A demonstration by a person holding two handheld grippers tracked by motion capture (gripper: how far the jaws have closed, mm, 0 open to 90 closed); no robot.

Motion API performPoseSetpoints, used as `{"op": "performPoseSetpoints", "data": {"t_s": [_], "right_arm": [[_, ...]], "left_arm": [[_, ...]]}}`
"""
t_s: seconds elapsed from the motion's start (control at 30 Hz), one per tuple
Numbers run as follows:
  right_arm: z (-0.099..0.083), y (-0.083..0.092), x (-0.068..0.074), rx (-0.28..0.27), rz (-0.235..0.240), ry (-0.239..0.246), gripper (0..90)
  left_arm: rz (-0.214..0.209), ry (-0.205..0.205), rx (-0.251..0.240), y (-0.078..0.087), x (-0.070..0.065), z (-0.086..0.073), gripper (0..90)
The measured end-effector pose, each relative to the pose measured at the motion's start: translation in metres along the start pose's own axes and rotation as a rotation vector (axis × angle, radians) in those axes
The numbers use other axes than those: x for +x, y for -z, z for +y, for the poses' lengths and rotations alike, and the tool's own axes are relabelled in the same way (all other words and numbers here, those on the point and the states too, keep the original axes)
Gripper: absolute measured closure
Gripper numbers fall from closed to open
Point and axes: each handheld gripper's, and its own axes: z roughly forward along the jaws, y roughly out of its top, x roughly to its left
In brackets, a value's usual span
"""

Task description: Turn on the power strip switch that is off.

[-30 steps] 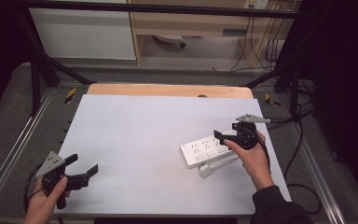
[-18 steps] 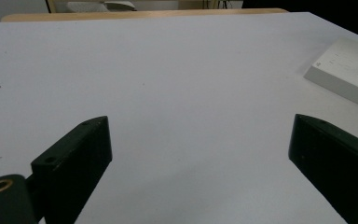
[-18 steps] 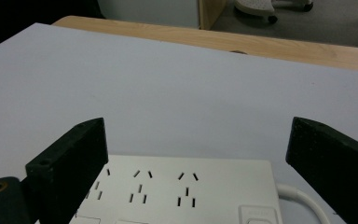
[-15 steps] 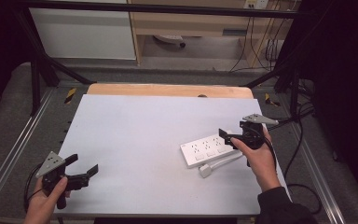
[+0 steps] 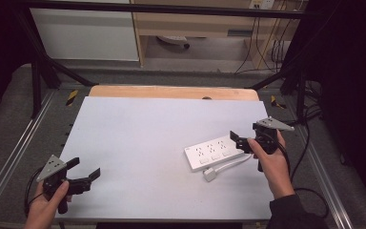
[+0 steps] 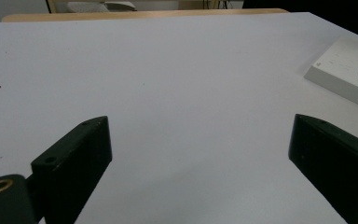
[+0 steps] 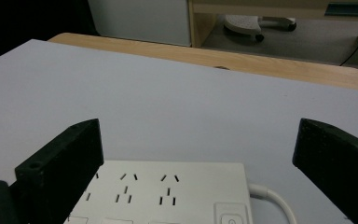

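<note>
A white power strip [image 5: 213, 152] lies flat right of the middle of the white table [image 5: 147, 133], with its white cable [image 5: 229, 165] curling to a plug [image 5: 210, 175] in front of it. My right gripper [image 5: 238, 142] sits at the strip's right end. Its jaws have just been opening and stand wide, and no pad presses on the strip. In the right gripper view the power strip [image 7: 168, 191] lies low between the jaws of the right gripper [image 7: 198, 130]. My left gripper [image 5: 85, 170] rests open near the front left corner. Nothing lies between the jaws of the left gripper [image 6: 200, 123], and the power strip [image 6: 349, 70] shows far right.
A wooden board edge [image 5: 171, 91] runs along the back of the table. Metal frame rails [image 5: 14, 157] flank both sides. Dark cables [image 5: 310, 138] trail off the right side. A cabinet [image 5: 86, 33] and shelving stand on the floor behind.
My right hand has drawn back to the right, off the strip's end, and its jaws stand wider apart. The left hand and the power strip have stayed put.
</note>
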Motion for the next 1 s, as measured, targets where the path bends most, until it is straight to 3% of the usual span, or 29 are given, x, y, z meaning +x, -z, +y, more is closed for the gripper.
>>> {"op": "performPoseSetpoints", "data": {"t_s": [1.0], "right_arm": [[-0.016,0.037,-0.008,-0.036,-0.025,0.024,2.2]], "left_arm": [[-0.006,0.006,0.0,-0.001,0.0,0.0,5.8]]}}
